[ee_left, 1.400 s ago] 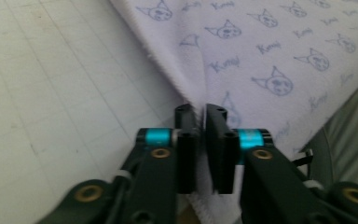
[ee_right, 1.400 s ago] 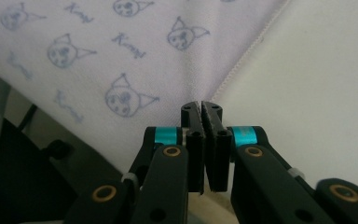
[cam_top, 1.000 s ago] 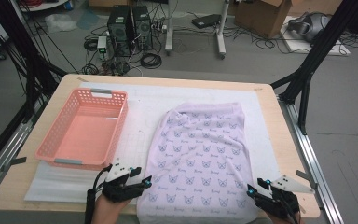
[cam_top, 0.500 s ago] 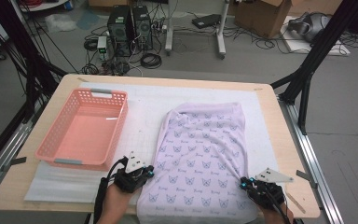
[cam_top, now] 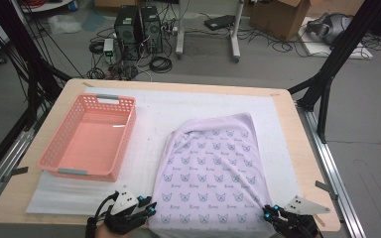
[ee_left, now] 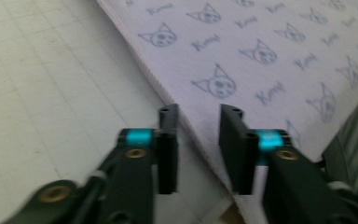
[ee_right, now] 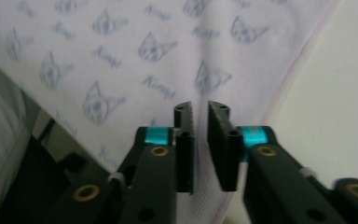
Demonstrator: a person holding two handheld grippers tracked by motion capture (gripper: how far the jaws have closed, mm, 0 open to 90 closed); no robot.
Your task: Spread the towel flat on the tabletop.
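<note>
High view: basket (cam_top: 89,141) beside cloth (cam_top: 213,173)

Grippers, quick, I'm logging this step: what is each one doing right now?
Left gripper: open, jaws just opening, astride the edge of the lilac cloth, not pressing it.
Right gripper: open a narrow gap, jaws just opening, over the cloth's corner.

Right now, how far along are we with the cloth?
Done: the lilac cat-print cloth lies spread on the white mat, its far end rumpled. In hand: the left hand-held gripper and right hand-held gripper sit at the near corners; both jaw pairs have just been opening, the hem between them unpinched. Left: any fold; the pink basket is empty.
</note>
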